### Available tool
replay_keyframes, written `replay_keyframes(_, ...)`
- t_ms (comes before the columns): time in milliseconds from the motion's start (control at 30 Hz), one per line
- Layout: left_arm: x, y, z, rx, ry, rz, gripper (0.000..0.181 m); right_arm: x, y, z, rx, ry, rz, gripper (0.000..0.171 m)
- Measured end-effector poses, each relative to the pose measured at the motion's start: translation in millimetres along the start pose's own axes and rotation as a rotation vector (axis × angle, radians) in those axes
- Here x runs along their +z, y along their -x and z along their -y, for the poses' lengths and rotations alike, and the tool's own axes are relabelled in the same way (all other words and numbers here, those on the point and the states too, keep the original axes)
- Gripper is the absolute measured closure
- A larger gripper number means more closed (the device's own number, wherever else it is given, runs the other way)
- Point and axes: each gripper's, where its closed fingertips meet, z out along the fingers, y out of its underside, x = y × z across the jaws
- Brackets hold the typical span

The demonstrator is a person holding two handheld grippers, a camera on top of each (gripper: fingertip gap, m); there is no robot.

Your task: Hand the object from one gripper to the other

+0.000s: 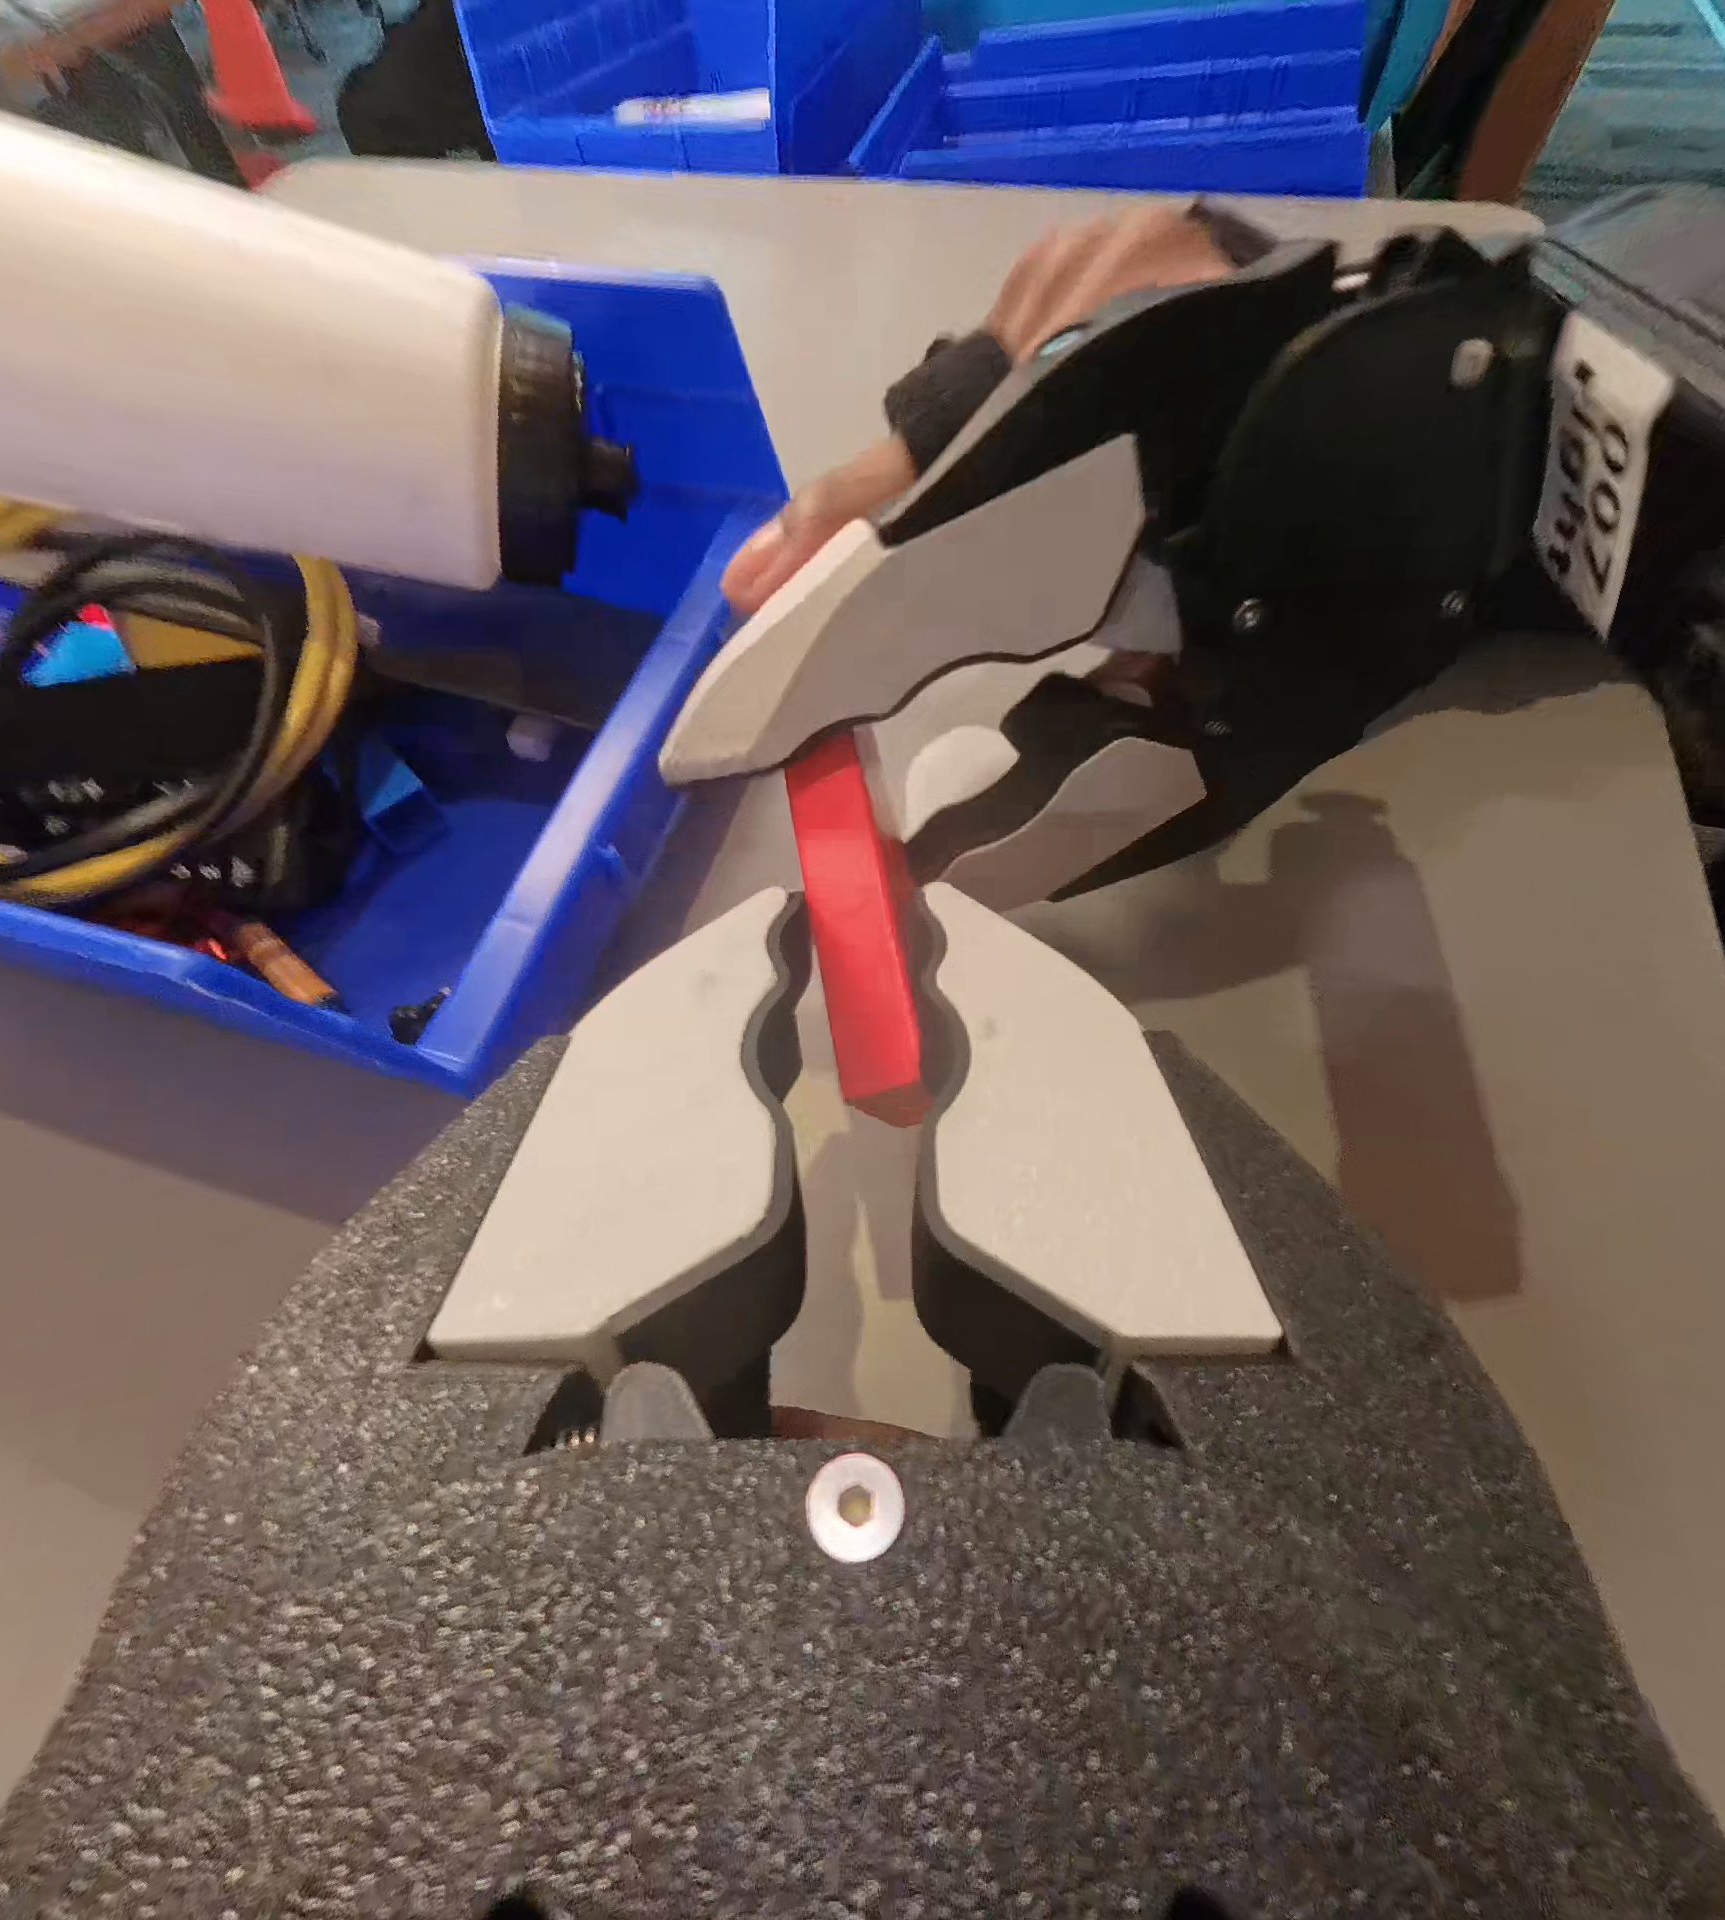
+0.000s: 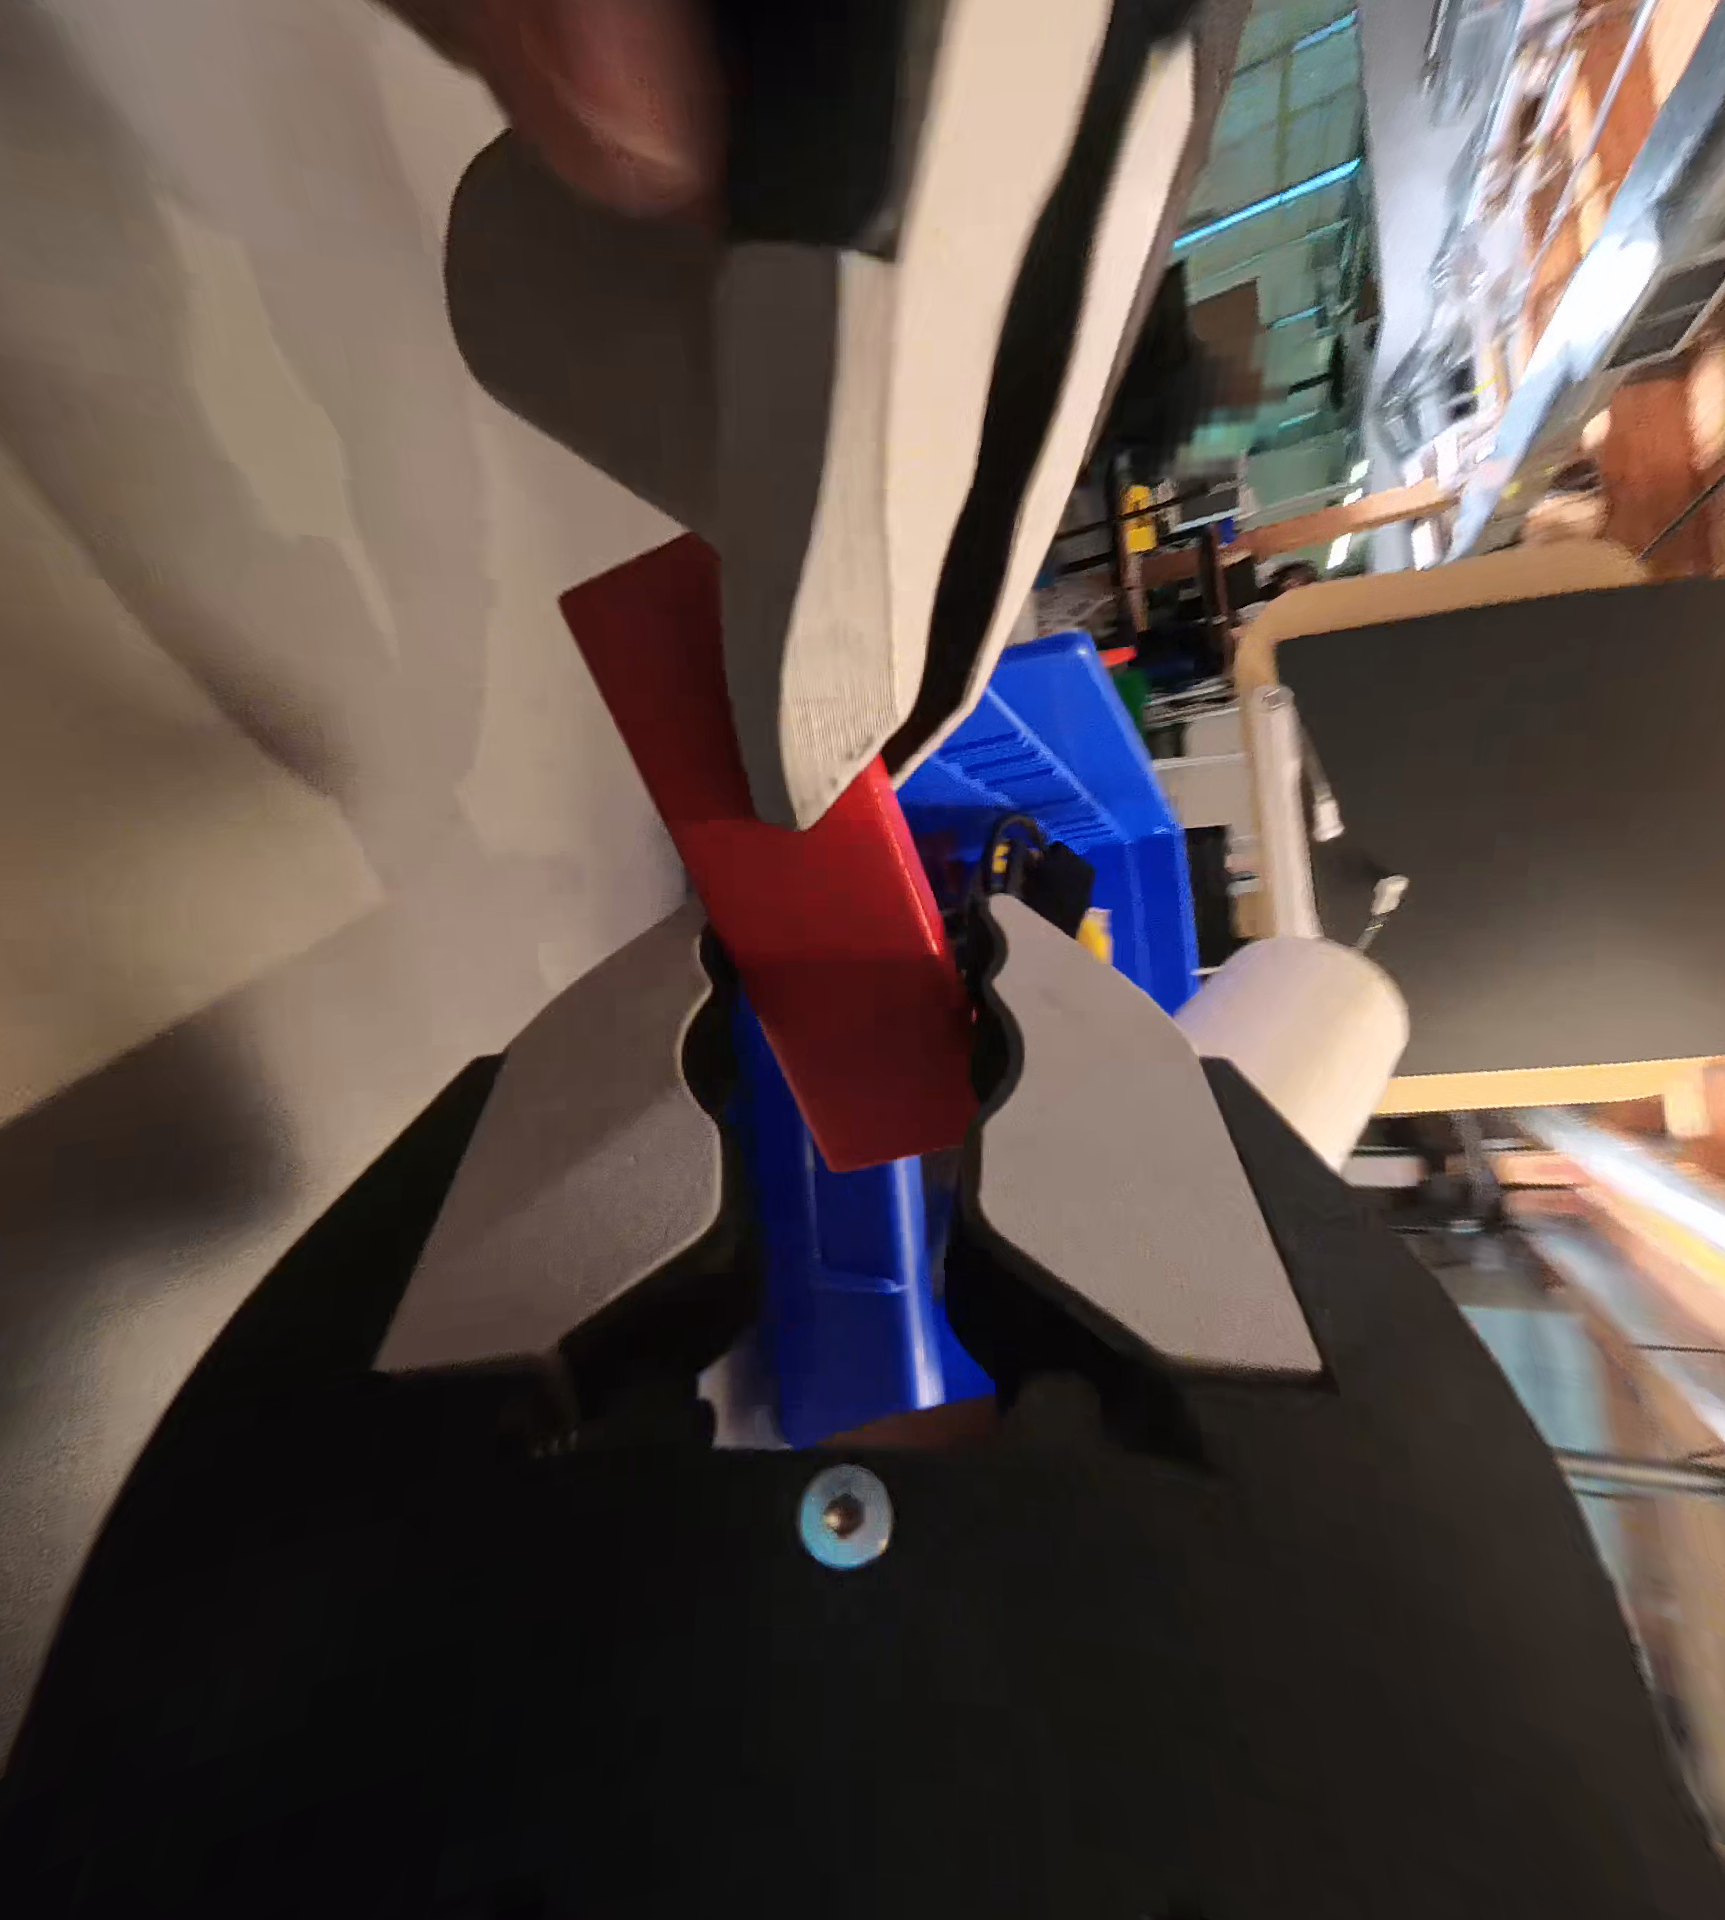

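Note:
A flat red block (image 1: pixel 853 997) hangs in the air above the grey table (image 1: pixel 1460 1091), held at both ends. My left gripper (image 1: pixel 858 914) has its grey fingers closed on the block's near end, across its thin faces. My right gripper (image 1: pixel 796 805) comes in from the upper right and clamps the far end. In the right wrist view the red block (image 2: pixel 837 987) sits slanted between my right gripper's (image 2: pixel 847 925) fingers, touching both. The left gripper (image 2: pixel 733 665) reaches down from above, with one pale finger (image 2: pixel 858 623) lying over the block.
An open blue bin (image 1: pixel 567 935) with yellow and black cables (image 1: pixel 328 644) stands close on the left. A white bottle with a black cap (image 1: pixel 214 343) lies across the bin. More blue bins (image 1: pixel 1149 104) stand behind the table. A hand (image 1: pixel 1097 270) holds the right gripper. My two grippers' fingertips are within a few centimetres of each other.

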Motion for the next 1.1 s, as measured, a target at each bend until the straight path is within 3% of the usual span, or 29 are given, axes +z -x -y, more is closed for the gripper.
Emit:
replay_keyframes(167,-23.6,9.5,25.6,0.193,-0.198,0.081,0.118,-7.4,-8.8,5.5,0.531,-0.156,0.217,0.132)
replay_keyframes(300,-30.0,2.4,36.3,0.153,-0.299,0.005,0.117,-22.7,-11.7,21.8,0.838,-0.358,0.448,0.132)
replay_keyframes(400,-26.0,-14.1,40.7,0.133,-0.354,-0.093,0.117,-33.6,2.1,40.3,0.942,-0.449,0.658,0.133)
replay_keyframes(433,-23.8,-19.7,41.4,0.125,-0.364,-0.123,0.121,-36.3,8.6,45.9,0.952,-0.461,0.717,0.132)
replay_keyframes(500,-20.0,-30.0,41.7,0.12,-0.372,-0.173,0.146,-40.1,23.6,54.3,0.967,-0.455,0.831,0.134)
replay_keyframes(533,-17.1,-33.0,40.3,0.104,-0.355,-0.192,0.146,-40.4,29.8,55.9,0.969,-0.444,0.869,0.134)
replay_keyframes(600,-11.0,-23.7,38.1,0.015,-0.314,-0.161,0.146,-32.1,31.7,51.0,0.975,-0.402,0.823,0.135)
replay_keyframes(767,-9.2,23.1,37.4,-0.334,-0.355,0.017,0.146,-6.2,0.8,22.3,0.863,-0.282,0.389,0.109)
replay_keyframes(833,-8.9,34.8,35.2,-0.443,-0.376,0.073,0.146,-2.6,-6.7,17.6,0.756,-0.233,0.239,0.112)
replay_keyframes(900,-7.0,34.2,37.1,-0.481,-0.4,0.075,0.147,1.9,-8.7,13.6,0.672,-0.159,0.138,0.136)
replay_keyframes(1000,-8.8,31.7,43.7,-0.443,-0.439,0.068,0.145,2.8,-9.1,15.8,0.705,-0.146,0.152,0.149)
replay_keyframes(1100,-16.6,26.6,52.1,-0.343,-0.457,0.027,0.115,-8.7,-10.7,27.2,0.957,-0.299,0.372,0.154)
